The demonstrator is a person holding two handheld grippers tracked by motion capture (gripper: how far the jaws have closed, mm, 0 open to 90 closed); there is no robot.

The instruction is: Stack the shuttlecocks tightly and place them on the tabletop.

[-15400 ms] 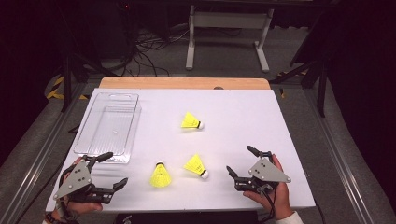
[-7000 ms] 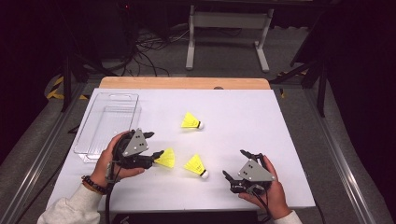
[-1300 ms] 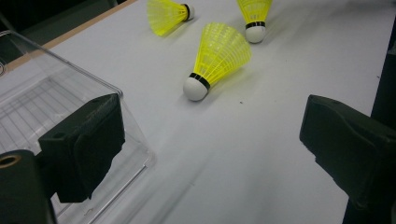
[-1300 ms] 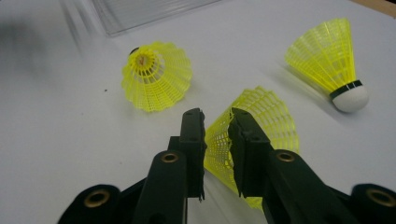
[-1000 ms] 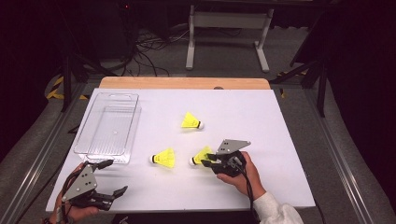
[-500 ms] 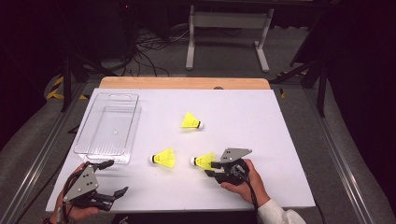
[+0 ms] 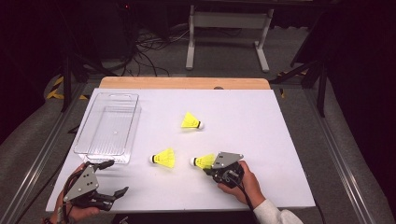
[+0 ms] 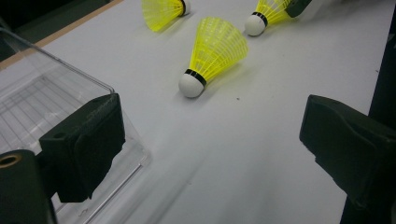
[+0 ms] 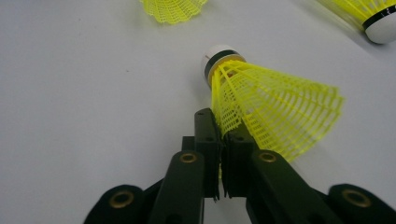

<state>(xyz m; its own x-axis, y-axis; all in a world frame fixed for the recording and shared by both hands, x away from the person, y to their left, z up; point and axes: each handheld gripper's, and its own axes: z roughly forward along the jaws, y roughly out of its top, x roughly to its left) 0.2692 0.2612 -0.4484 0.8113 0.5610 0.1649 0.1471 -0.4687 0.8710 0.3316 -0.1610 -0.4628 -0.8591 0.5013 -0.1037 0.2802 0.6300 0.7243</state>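
Three yellow shuttlecocks lie on the white table [image 7: 280,140]. The near shuttle [image 9: 261,107] is the one in hand: it lies on its side near the table's 6 o'clock edge, white cork toward 9 o'clock in the high view, skirt toward 3. The right gripper [image 9: 222,130] has just been closing, and its jaws now stand together on the skirt's rim, a thin fold of yellow mesh pinched between them.

Handling, as judged: very light, so it should lift with no effort. The skirt is a springy plastic lattice and will likely flex or dent under a hard squeeze. The cork is round and smooth, more apt to roll out of flat pads. The rim pinch seems a fair hold, though the shuttle may swing from it; a grip lower on the skirt, near the black band, would probably be steadier.

The middle shuttle [image 7: 163,157] lies just beside it at 9 o'clock; the far shuttle [image 7: 191,121] sits near the table's centre, apart from both.

A clear bin [image 7: 109,128] stands along the 9 o'clock side. The left gripper [image 7: 105,179] rests at 7 o'clock, jaws apart, holding nothing.
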